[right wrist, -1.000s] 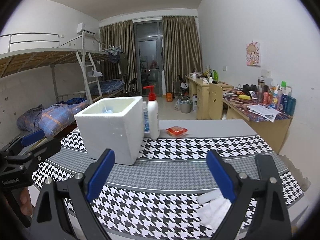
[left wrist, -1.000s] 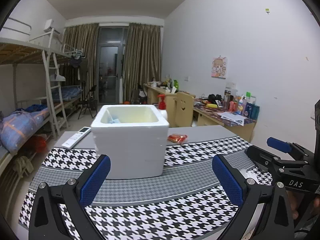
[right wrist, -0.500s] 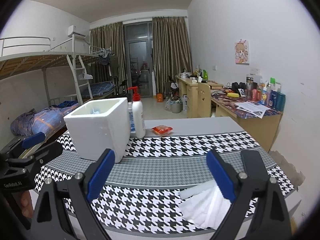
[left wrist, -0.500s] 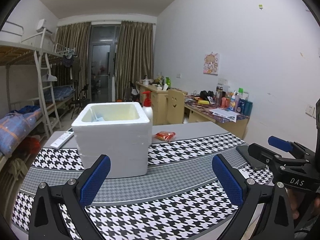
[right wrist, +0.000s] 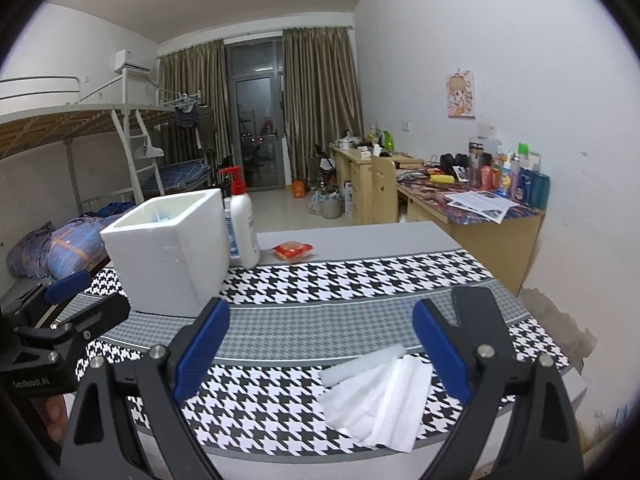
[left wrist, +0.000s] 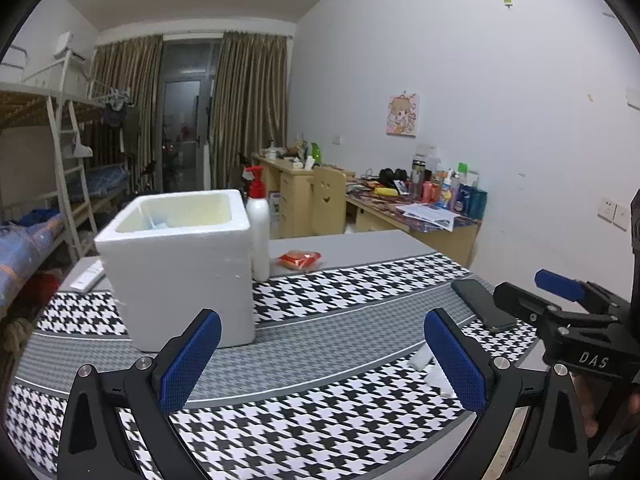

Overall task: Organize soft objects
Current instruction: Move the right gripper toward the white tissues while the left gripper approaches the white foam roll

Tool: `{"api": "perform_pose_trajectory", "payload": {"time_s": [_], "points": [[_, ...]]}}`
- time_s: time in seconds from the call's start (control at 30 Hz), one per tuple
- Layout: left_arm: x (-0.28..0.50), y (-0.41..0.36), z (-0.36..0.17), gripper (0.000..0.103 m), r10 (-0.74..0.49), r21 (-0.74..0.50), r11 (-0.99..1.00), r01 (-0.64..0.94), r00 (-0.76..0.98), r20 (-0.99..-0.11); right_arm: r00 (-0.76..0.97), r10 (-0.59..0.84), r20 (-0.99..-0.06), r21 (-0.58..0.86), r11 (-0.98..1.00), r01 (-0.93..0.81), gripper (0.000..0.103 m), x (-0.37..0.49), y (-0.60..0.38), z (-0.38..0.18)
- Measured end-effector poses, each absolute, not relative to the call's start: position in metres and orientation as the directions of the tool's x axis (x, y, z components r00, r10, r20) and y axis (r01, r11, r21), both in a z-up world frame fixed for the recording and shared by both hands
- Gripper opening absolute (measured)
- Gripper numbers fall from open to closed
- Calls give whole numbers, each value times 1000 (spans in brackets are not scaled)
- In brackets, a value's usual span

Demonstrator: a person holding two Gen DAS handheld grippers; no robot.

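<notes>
Right gripper point(right wrist: 320, 344) spread wide, empty, hovering w/ tissues point(right wrist: 380, 400) lying just below it on the tablecloth point(right wrist: 360, 280). Left gripper point(left wrist: 320, 356) also open. Approach step; next: drop, pinch, carry to foam box point(right wrist: 168, 248).

"DAS" on right tool point(left wrist: 592, 336)

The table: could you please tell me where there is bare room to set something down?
Free: the grey houndstooth band between the foam box and the tissues, and the plain grey strip right of the orange packet. Crowded: the near right corner, with tissues and phone, and behind the box, by the pump bottle.
</notes>
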State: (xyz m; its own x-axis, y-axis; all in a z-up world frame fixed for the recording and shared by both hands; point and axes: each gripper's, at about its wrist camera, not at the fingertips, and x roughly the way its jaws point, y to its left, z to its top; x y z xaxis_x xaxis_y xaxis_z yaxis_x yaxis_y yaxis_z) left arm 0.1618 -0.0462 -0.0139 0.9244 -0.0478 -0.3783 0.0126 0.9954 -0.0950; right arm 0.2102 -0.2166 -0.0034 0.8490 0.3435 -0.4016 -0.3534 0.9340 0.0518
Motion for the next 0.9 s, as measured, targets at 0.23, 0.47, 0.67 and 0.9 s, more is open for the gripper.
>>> {"api": "perform_pose_trajectory", "payload": {"time_s": [0.23, 0.47, 0.67, 0.9], "points": [[168, -54, -20, 102, -65, -98, 995, 29, 919, -389, 854, 321, -410, 44, 942, -333, 95, 210, -224, -8], [171, -59, -24, 102, -95, -107, 993, 57, 916, -390, 853, 308, -421, 53, 947, -316, 95, 209, -232, -15], [182, -69, -30, 102, -106, -85, 993, 78, 903, -416, 855, 282, -435, 50, 956, -290, 95, 210, -241, -22], [195, -81, -33, 102, -130, -60, 992, 115, 886, -444, 846, 279, -455, 70, 958, -278, 95, 217, -251, -31]]}}
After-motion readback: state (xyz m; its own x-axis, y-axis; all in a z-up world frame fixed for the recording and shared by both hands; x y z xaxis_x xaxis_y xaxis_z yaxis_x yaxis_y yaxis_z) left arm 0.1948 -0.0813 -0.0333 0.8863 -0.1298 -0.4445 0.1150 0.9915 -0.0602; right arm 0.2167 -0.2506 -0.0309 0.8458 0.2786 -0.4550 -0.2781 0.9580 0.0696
